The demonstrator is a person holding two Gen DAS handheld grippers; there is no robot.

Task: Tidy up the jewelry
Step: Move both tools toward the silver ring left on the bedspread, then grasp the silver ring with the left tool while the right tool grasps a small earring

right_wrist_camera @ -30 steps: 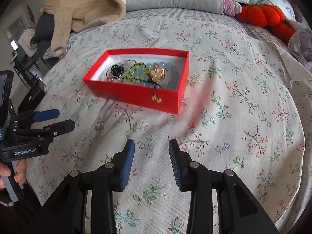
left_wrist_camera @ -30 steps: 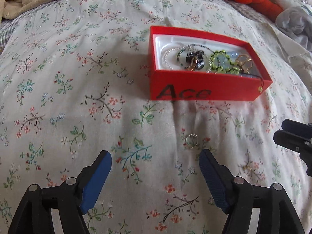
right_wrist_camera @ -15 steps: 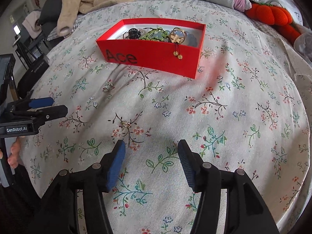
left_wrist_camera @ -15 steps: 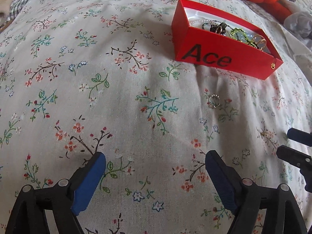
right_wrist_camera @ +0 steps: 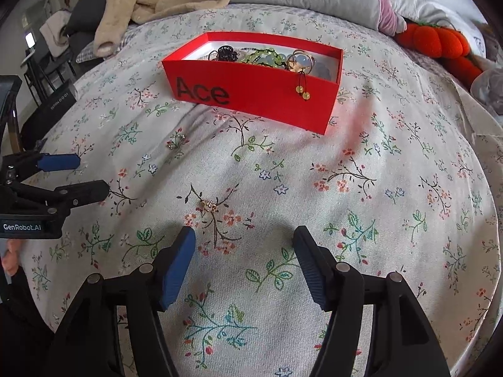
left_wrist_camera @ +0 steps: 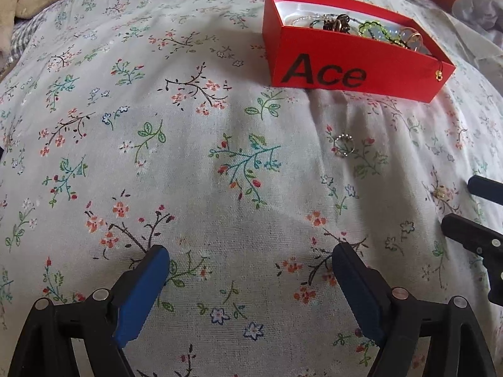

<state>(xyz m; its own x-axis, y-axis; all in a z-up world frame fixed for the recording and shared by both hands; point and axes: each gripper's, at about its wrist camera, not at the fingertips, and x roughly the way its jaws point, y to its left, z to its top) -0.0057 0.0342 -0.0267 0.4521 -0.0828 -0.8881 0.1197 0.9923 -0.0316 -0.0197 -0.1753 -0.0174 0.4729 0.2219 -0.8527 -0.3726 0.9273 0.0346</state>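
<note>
Soft daylight lit both views evenly, brightest at the far right. The red box [right_wrist_camera: 251,94] cast a faint reddish glow on the floral bedspread [right_wrist_camera: 393,220] to its right and a soft shadow along its near side. Dim, blurred shadows lay on the cloth just ahead of the right gripper [right_wrist_camera: 245,245] and the left gripper [left_wrist_camera: 248,260]. Fisheye distortion bulged the bed and bent the edges; the right wrist view had dark vignetted corners. Focus was sharp centrally, softer toward the rims.
</note>
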